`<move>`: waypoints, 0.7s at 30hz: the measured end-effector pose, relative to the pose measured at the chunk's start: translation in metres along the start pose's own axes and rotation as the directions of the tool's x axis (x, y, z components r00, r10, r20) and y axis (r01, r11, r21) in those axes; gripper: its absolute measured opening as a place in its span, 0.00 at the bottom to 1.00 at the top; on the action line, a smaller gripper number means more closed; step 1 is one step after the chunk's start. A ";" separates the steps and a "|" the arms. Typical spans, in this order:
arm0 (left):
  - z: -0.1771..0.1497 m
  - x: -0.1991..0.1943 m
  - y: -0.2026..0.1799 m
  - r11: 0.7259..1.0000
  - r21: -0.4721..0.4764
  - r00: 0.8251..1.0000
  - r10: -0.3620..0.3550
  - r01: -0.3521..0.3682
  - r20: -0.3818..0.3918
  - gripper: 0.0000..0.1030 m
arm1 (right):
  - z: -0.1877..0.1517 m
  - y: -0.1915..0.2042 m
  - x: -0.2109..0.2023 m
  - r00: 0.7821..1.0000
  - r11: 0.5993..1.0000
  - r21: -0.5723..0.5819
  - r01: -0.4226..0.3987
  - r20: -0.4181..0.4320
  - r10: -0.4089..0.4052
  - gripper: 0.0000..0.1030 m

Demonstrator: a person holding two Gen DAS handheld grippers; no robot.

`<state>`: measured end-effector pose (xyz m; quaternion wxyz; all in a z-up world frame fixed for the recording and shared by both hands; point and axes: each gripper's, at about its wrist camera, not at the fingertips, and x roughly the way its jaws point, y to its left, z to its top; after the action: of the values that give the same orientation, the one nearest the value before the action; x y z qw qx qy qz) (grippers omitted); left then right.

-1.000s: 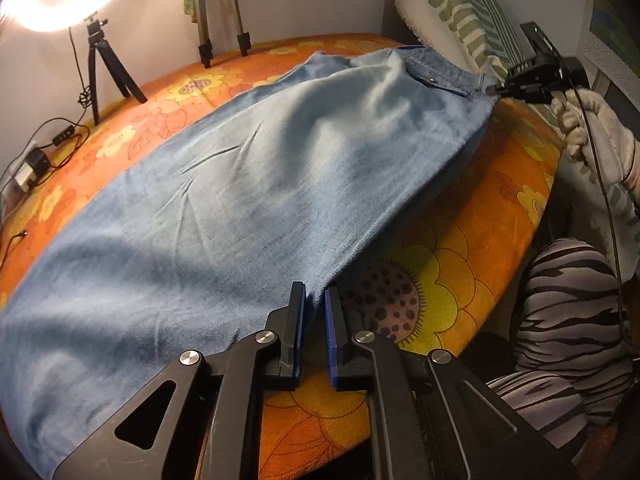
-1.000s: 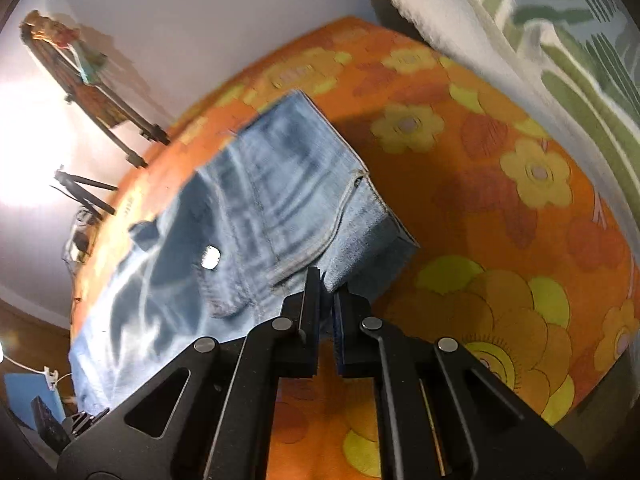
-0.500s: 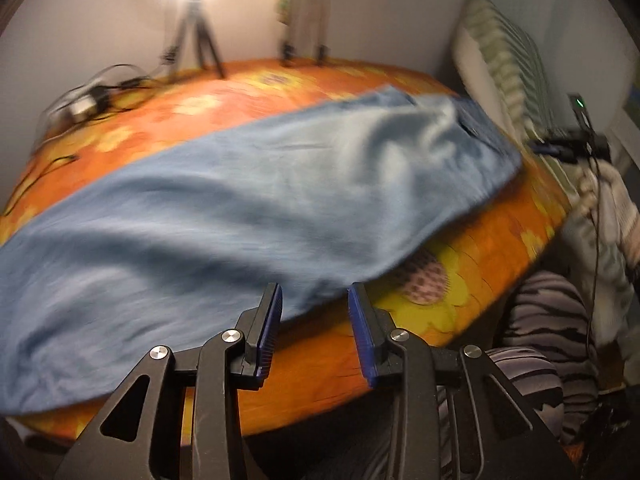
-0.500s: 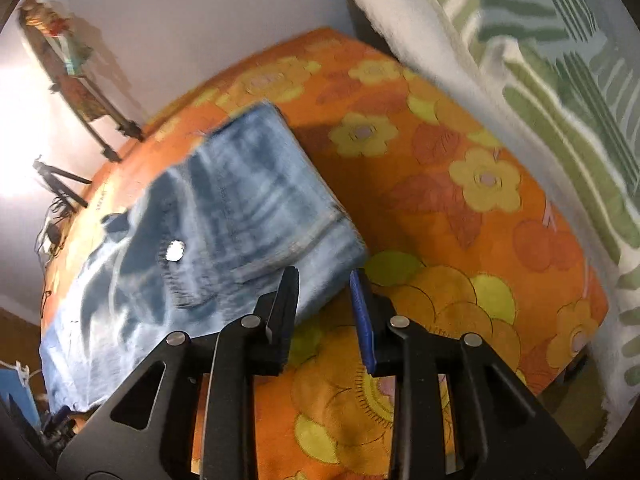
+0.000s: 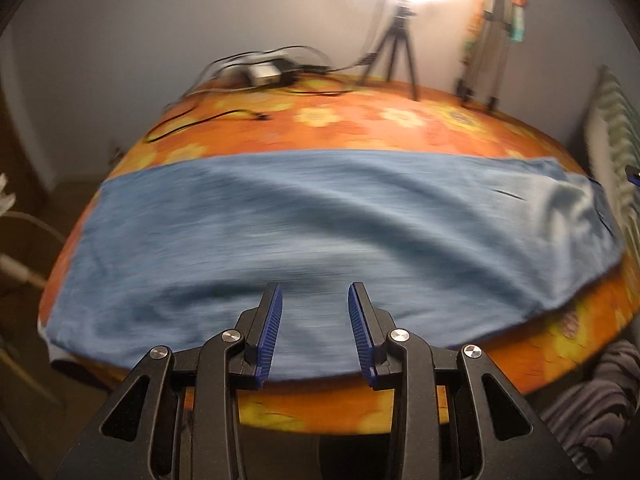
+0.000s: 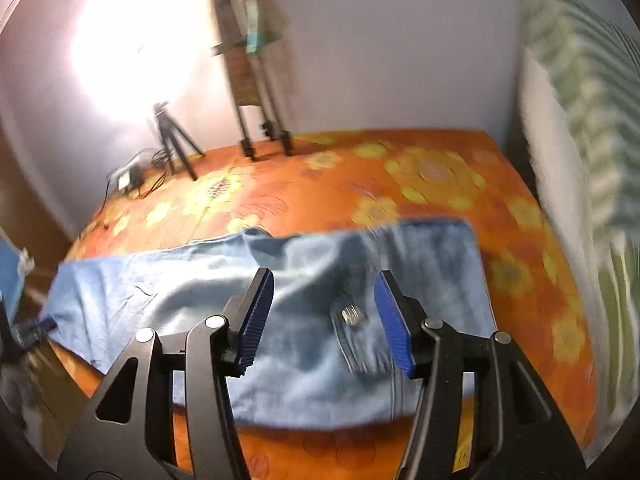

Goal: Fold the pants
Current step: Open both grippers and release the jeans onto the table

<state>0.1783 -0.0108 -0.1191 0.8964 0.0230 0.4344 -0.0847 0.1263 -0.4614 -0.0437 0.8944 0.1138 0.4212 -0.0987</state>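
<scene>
Light blue jeans (image 5: 320,240) lie folded lengthwise across the orange flowered table (image 5: 360,120), legs to the left, waist to the right. My left gripper (image 5: 316,296) is open and empty, above the near edge of the jeans at mid-length. In the right wrist view the waist end of the jeans (image 6: 400,280) shows a metal button (image 6: 351,315). My right gripper (image 6: 324,284) is open and empty, just above that waist end. Both views are blurred by motion.
A ring light on a tripod (image 5: 396,52), a second stand (image 5: 484,68) and a power strip with cables (image 5: 264,74) stand at the table's far edge. A green striped cushion (image 6: 580,140) lies to the right. A striped-clad leg (image 5: 592,400) is at the near right.
Both grippers opened and let go of the jeans, then pulled back. The left gripper swung left toward the middle of the jeans; the right one turned to face the waist.
</scene>
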 end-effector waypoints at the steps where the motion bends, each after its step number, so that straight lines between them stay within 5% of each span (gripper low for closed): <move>1: 0.000 0.002 0.004 1.000 0.001 1.000 0.018 -0.018 -0.003 0.32 | 0.006 0.004 0.007 1.000 1.000 -0.019 -0.010 -0.016 0.010 0.54; 6: 0.003 0.015 0.014 0.994 0.046 0.995 0.096 -0.096 -0.007 0.32 | 0.038 0.029 0.069 0.980 0.987 -0.091 -0.129 -0.165 0.113 0.54; 11: 0.001 0.034 0.029 0.992 0.014 0.991 0.123 -0.123 -0.050 0.32 | 0.040 0.061 0.138 0.947 0.958 -0.225 -0.180 -0.305 0.106 0.54; 19: -0.005 0.043 0.035 0.993 -0.022 0.992 0.117 -0.118 -0.044 0.32 | 0.037 0.068 0.198 0.904 0.943 -0.210 -0.256 -0.399 0.157 0.52; 21: -0.005 0.044 0.036 0.993 -0.035 0.993 0.115 -0.116 -0.037 0.33 | 0.035 0.072 0.200 0.908 0.938 -0.245 -0.247 -0.395 0.137 0.21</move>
<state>0.2071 0.0191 -0.1580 0.8923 0.0327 0.4495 -0.0243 0.2965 -0.4184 -0.1685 0.8105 0.0397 0.5793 0.0766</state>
